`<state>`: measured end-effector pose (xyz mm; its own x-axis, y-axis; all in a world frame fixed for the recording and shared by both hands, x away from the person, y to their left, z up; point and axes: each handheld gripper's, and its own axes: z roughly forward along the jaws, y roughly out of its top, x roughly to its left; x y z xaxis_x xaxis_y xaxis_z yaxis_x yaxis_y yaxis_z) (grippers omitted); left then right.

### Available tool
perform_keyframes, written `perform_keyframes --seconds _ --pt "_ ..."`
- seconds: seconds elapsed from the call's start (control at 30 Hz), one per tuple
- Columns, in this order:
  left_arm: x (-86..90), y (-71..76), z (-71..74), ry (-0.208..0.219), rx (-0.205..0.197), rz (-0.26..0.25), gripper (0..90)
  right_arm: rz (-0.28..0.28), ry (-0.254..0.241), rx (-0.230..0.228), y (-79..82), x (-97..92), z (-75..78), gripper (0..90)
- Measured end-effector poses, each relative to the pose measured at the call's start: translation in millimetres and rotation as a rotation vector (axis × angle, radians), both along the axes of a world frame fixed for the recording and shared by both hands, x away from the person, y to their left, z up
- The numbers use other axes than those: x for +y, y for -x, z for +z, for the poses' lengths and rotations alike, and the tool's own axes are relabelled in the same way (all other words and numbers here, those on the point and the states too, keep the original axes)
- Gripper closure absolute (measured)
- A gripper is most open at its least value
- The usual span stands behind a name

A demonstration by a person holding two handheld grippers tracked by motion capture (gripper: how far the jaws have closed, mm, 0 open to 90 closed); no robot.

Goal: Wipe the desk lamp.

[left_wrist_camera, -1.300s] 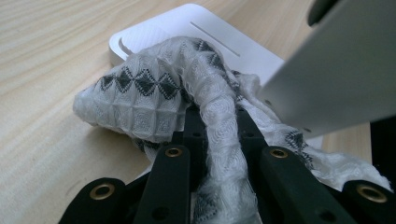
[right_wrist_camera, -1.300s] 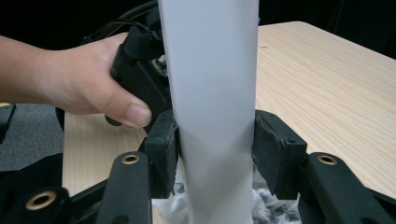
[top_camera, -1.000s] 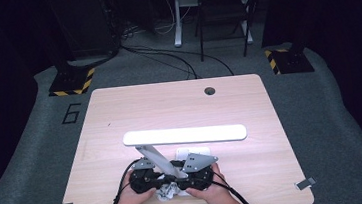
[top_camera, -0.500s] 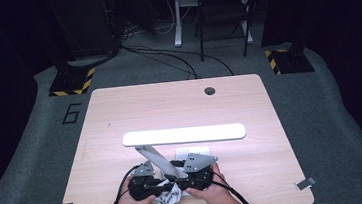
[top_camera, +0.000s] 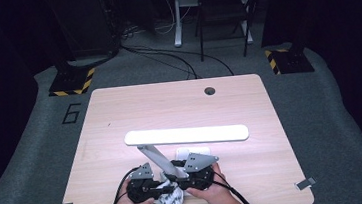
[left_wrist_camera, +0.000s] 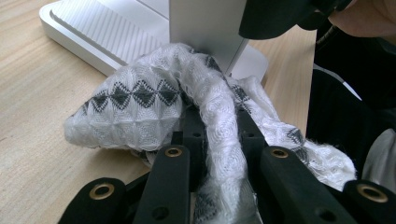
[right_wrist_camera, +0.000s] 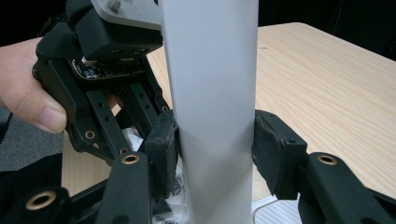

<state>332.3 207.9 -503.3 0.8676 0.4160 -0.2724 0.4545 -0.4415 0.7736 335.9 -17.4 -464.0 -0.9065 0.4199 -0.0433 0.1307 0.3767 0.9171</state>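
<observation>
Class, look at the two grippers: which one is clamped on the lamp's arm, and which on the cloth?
The right gripper clamps the lamp's grey arm between its pads. The left gripper is shut on the white, diamond-patterned cloth beside the lamp's base.

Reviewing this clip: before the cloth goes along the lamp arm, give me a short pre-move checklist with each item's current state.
1. Left gripper shut on the patterned cloth: ok.
2. Right gripper clamped on the lamp arm, pads on both sides: ok.
3. Cloth touching the arm near its foot: ok.
4. Lamp base flat on the table: ok.
5. Lamp head free of the grippers: ok.
6. Cables clear of the lamp: cannot tell.
</observation>
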Motion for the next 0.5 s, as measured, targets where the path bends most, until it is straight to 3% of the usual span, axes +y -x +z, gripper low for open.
perform_keyframes --seconds 0.5 --pt "12.4 -1.8 10.7 0.045 -0.026 0.038 78.9 -0.002 -0.007 0.01 0.1 -0.3 0.0 51.6"
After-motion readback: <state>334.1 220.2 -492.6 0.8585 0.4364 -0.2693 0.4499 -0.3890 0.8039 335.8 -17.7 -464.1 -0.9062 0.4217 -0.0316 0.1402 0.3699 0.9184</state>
